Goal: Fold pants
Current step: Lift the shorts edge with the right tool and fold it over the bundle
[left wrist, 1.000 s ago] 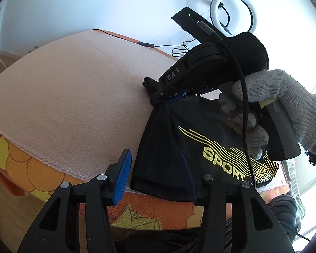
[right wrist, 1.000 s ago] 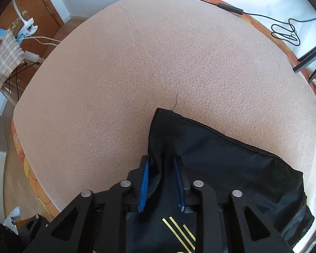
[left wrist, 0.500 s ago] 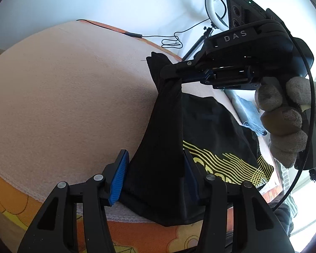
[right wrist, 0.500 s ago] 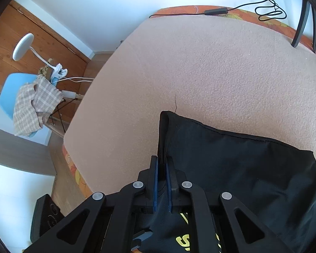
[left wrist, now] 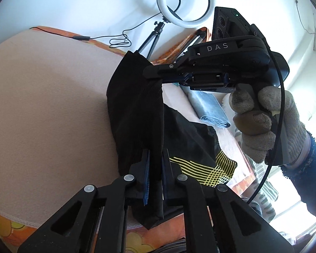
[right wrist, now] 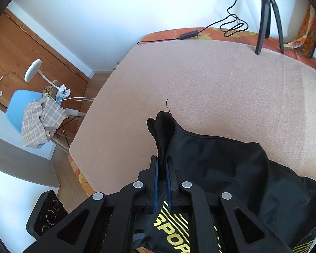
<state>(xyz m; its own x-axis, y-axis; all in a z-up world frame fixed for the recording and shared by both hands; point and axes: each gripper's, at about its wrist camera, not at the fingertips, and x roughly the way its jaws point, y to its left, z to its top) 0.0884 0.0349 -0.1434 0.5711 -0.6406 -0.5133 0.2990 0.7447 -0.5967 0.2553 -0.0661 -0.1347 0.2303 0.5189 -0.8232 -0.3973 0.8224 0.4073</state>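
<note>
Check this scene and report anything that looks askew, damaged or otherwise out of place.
One small flaw: a loose dark thread sticks up from the corner of the black pants, just past where the right claw pinches the fabric. It looks like a stray seam end. Otherwise nothing stands out; the left claw is closing on the hanging cloth.

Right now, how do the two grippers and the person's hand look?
Both grippers, left and right, are black plastic with blue pads and silver screws. The right one's body bears white "DAS" lettering and a black cable. The hand wears a grey knit glove and a dark blue sleeve.
</note>
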